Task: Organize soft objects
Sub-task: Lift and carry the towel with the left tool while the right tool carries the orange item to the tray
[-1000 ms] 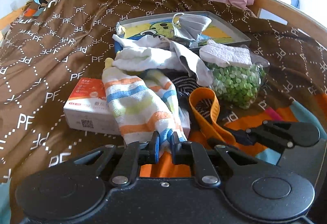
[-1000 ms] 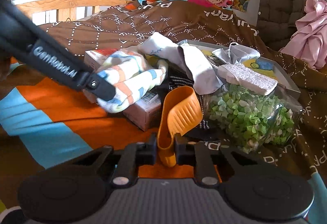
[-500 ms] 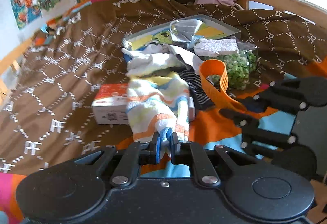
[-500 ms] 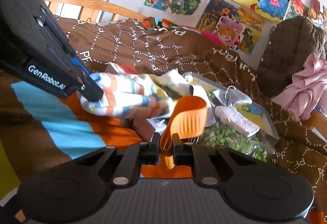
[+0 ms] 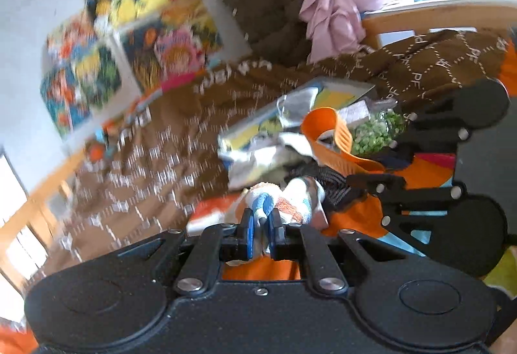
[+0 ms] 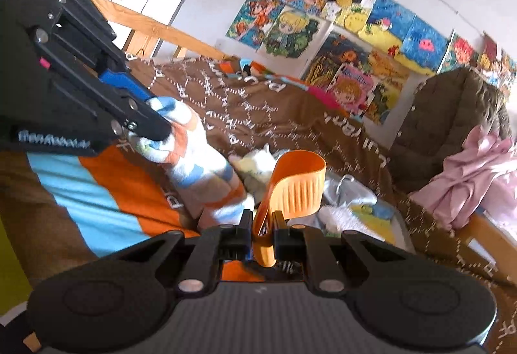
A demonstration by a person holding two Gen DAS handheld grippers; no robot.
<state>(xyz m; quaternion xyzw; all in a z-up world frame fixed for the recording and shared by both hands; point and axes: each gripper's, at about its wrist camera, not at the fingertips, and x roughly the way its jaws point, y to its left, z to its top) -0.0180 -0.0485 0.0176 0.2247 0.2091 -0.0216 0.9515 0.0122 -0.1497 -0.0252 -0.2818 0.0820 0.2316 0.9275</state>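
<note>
Since half a second ago you're lifting both grippers higher and tilting the views: the left wrist view is now rolling and blurring, and the wall posters [image 6: 352, 30] are filling more of both views than before. Your left gripper [image 5: 260, 232] is still clamping the striped sock [image 6: 200, 166], jaws narrow on its bunched end; in the right wrist view the sock is hanging stretched from the left gripper [image 6: 155, 127] down toward the pile on the bed [image 6: 258, 114], no longer draping over the red-and-white box [image 5: 210, 211]. Your right gripper [image 6: 262, 232] is holding the orange silicone strap [image 6: 295, 184], jaws narrow on its folded lower end, the ribbed loop standing upright above them. The grey tray [image 5: 342, 92] is sitting on the brown blanket with a pale grey cloth [image 5: 295, 101] lying in it over a colourful picture. The clear container of green bits [image 5: 378, 131] is sitting just beside the tray with a white pad [image 5: 353, 111] on top. The sock is showing white, orange, blue and yellow bands and looks soft and crumpled. A pink garment [image 6: 475, 173] is lying by the brown cushion [image 6: 452, 114].
</note>
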